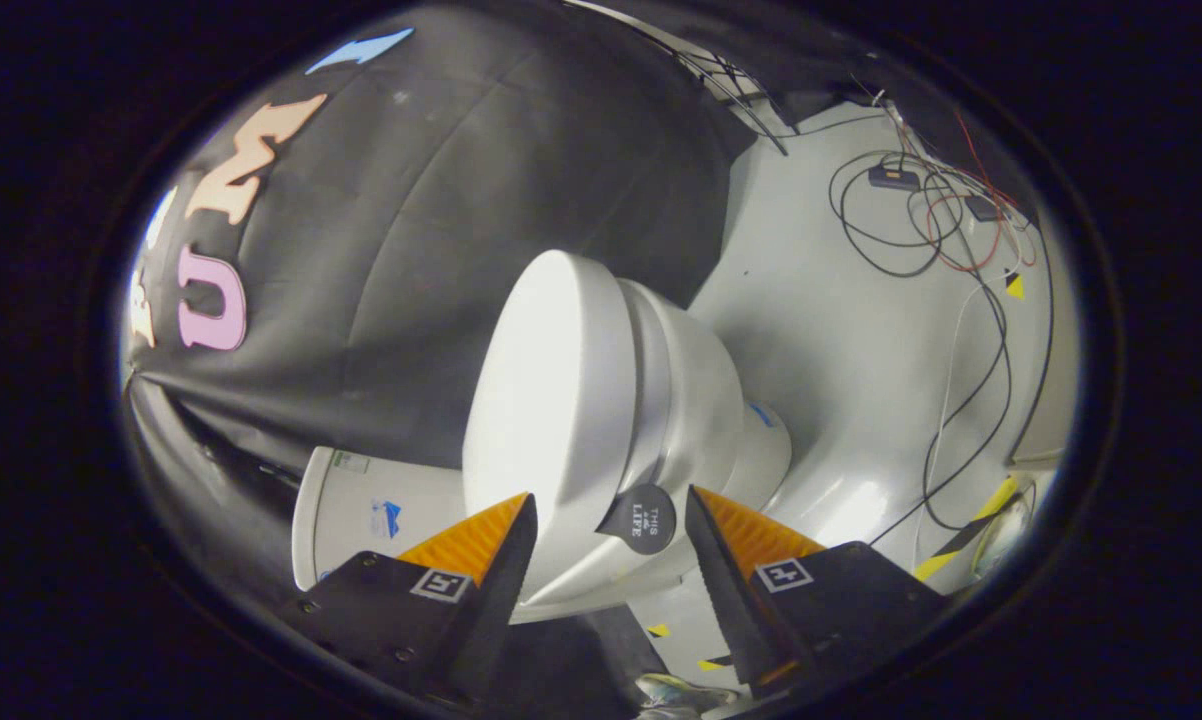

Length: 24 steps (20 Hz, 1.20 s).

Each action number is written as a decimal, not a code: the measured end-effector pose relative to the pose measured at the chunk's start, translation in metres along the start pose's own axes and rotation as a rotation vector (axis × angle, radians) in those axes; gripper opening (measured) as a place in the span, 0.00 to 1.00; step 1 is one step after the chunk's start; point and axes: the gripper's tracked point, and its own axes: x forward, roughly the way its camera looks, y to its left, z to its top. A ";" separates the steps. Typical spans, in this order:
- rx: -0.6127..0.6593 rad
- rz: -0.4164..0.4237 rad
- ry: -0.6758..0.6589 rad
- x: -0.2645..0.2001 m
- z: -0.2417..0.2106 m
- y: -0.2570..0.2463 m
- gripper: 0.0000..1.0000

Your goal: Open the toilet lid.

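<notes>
The gripper (611, 550) is nearest, its 2 fingers spread wide and holding nothing. Between their tips, touching neither as far as the view tells, sits a dark round tab (639, 518) at the lid's front edge. The lid (541, 400) lies shut on the toilet (701, 400), reaching from the tips toward 12 o'clock. It looks like stiff, smooth plastic, probably light but slippery, hinged at the far end; the tab or front rim seems the best hold. Cables (911, 220) sprawl on the floor (821, 330) at 2 o'clock.
</notes>
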 end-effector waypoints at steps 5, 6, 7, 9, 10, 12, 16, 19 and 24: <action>0.068 0.014 0.036 0.008 0.003 0.001 0.63; 0.082 0.022 0.043 0.009 0.003 0.002 0.63; 0.087 0.026 0.045 0.009 0.004 0.001 0.62; 0.090 0.042 0.057 0.011 0.000 0.004 0.62; 0.088 0.049 0.067 0.011 -0.002 0.004 0.62; 0.086 0.065 0.104 0.012 -0.009 0.008 0.63; 0.163 0.011 0.094 0.017 -0.005 -0.013 0.05; 0.145 0.049 0.116 0.013 -0.006 -0.012 0.04; 0.103 0.052 0.114 0.012 -0.009 -0.002 0.05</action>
